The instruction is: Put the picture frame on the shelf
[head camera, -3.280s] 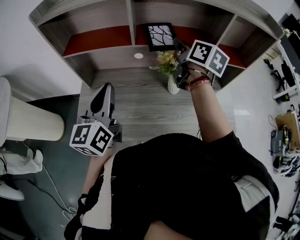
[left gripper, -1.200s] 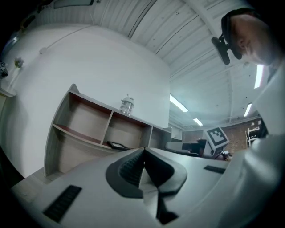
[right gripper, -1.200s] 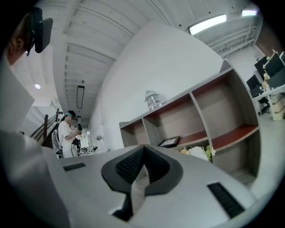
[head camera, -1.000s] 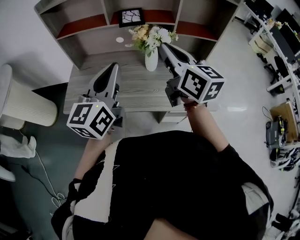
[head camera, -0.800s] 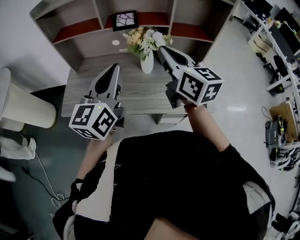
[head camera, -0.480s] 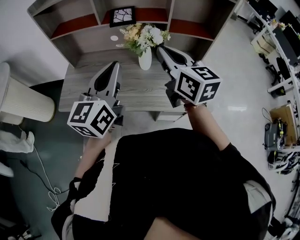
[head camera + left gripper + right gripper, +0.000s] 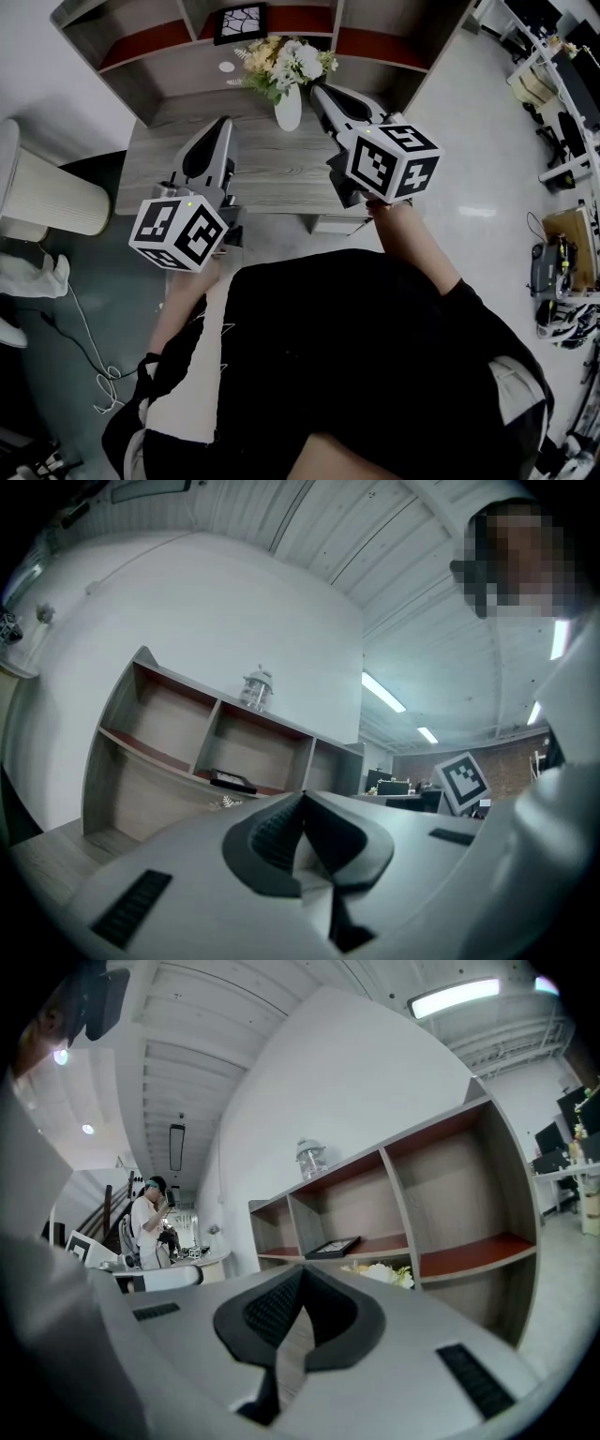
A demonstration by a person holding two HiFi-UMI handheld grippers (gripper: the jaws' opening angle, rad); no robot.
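Note:
The black picture frame (image 7: pixel 239 21) with a white branching pattern lies on the red board of the shelf's middle compartment (image 7: pixel 291 19); it also shows in the left gripper view (image 7: pixel 232 780) and the right gripper view (image 7: pixel 336 1247). My left gripper (image 7: pixel 223 126) hangs over the desk's left half, its jaws closed to a point (image 7: pixel 303 794) and empty. My right gripper (image 7: pixel 319 91) is just right of the flower vase, shut (image 7: pixel 302 1269) with nothing in it. Both are well short of the frame and point toward the shelf.
A white vase (image 7: pixel 288 112) with pale flowers (image 7: pixel 281 61) stands on the wooden desk (image 7: pixel 272 173) between the grippers. A glass jar (image 7: pixel 311 1159) sits on top of the shelf unit. A pale cylindrical bin (image 7: pixel 47 197) stands left of the desk. A person (image 7: pixel 150 1222) stands far off.
The right gripper, earlier up at the shelf beside the frame, has drawn back over the desk. The frame stays on the shelf. Over the last second both grippers barely shifted.

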